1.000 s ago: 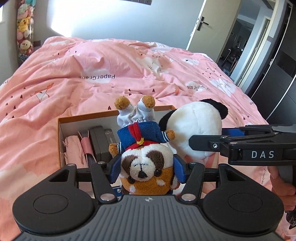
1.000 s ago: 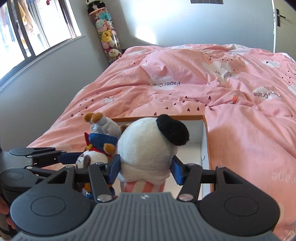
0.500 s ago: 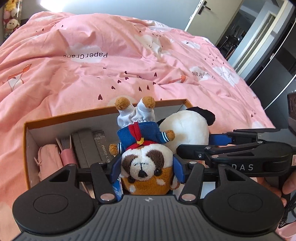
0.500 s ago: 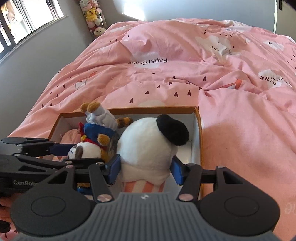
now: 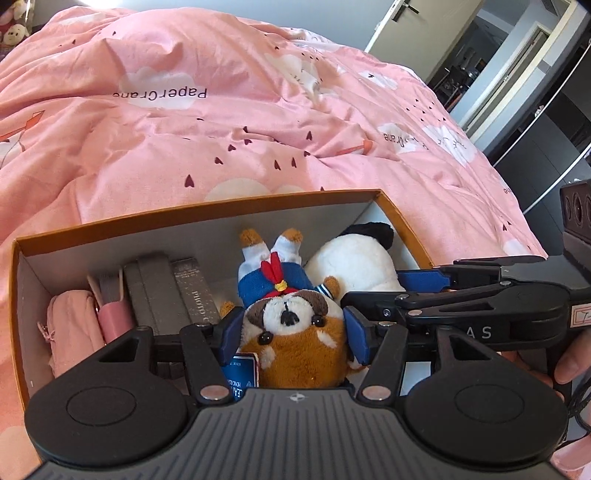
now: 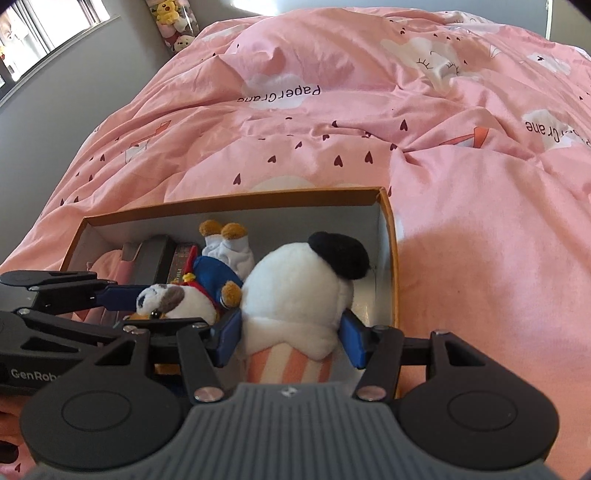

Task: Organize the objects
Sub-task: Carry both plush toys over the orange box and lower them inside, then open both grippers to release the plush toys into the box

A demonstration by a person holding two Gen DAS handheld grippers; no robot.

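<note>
An orange cardboard box (image 5: 207,216) with a white inside lies on the pink bed; it also shows in the right wrist view (image 6: 392,258). My left gripper (image 5: 291,332) is shut on a brown-and-white plush dog (image 5: 291,325) in a blue sailor suit, held upside down inside the box. My right gripper (image 6: 290,338) is shut on a white plush (image 6: 295,291) with a black ear and a pink-striped base, held inside the box's right end. The dog (image 6: 177,299) sits just left of the white plush (image 5: 351,262).
The box's left part holds a pink pouch (image 5: 70,328), a pink-handled brush (image 5: 110,302), a grey case (image 5: 147,291) and a dark booklet (image 5: 195,291). The pink duvet (image 5: 221,129) spreads all around. A door (image 5: 402,22) stands at the far right, stuffed toys (image 6: 173,22) by the wall.
Both grippers have tilted down and lowered their plush toys from above the box rim into the box. Both stay shut on their toys.
</note>
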